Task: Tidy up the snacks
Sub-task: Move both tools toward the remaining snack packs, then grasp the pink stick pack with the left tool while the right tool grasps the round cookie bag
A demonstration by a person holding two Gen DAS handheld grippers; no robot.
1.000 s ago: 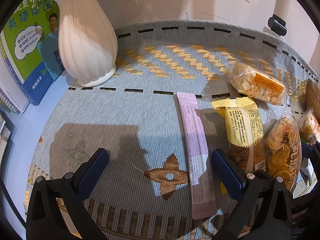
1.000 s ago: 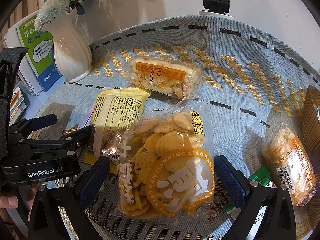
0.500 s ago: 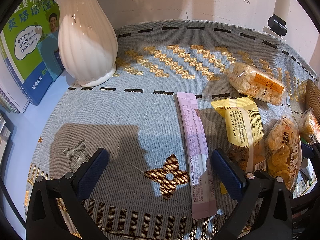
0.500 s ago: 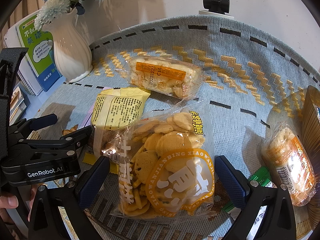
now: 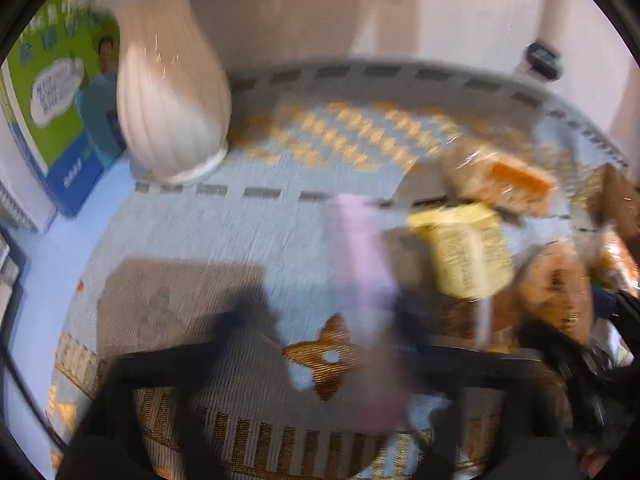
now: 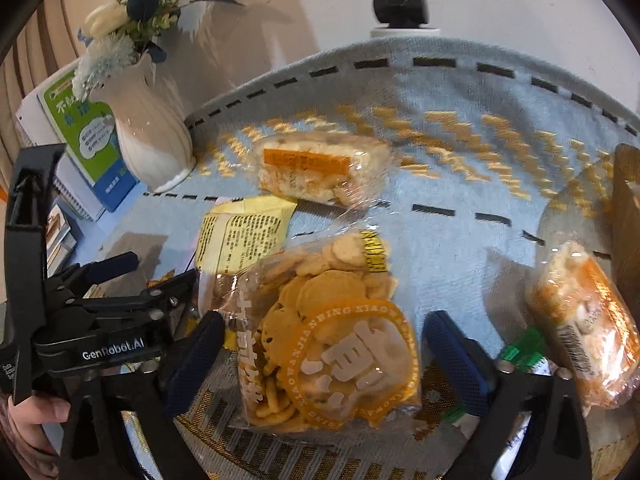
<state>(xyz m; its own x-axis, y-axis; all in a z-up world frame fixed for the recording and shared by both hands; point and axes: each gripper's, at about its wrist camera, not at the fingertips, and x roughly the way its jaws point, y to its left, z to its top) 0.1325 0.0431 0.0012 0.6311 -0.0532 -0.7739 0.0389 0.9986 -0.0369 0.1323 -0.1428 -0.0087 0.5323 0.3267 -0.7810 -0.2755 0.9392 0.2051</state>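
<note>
The left wrist view is motion-blurred. In it my left gripper (image 5: 324, 328) has its dark fingers drawn in on the long pink stick packet (image 5: 360, 264), which lies on the woven cloth (image 5: 192, 240). A yellow packet (image 5: 464, 252) lies just right of it. In the right wrist view my right gripper (image 6: 324, 344) straddles the clear cookie bag (image 6: 332, 328). Its jaws are closing, and the blue pads (image 6: 200, 344) stand at the bag's two edges without squeezing it. The left gripper (image 6: 156, 272) shows at the left, beside the yellow packet (image 6: 244, 236).
A white vase (image 6: 148, 144) with flowers and green books (image 6: 84, 128) stand at the back left. Two rice-cracker packs lie on the cloth, one behind the cookies (image 6: 320, 168) and one at the right (image 6: 584, 320). A green wrapper (image 6: 524, 348) lies by the right finger. A wooden container's edge (image 6: 628, 216) stands far right.
The left jaws have swung inward onto the pink stick and that view has blurred. The right jaws have narrowed toward the cookie bag. A hand now shows at the lower left.
</note>
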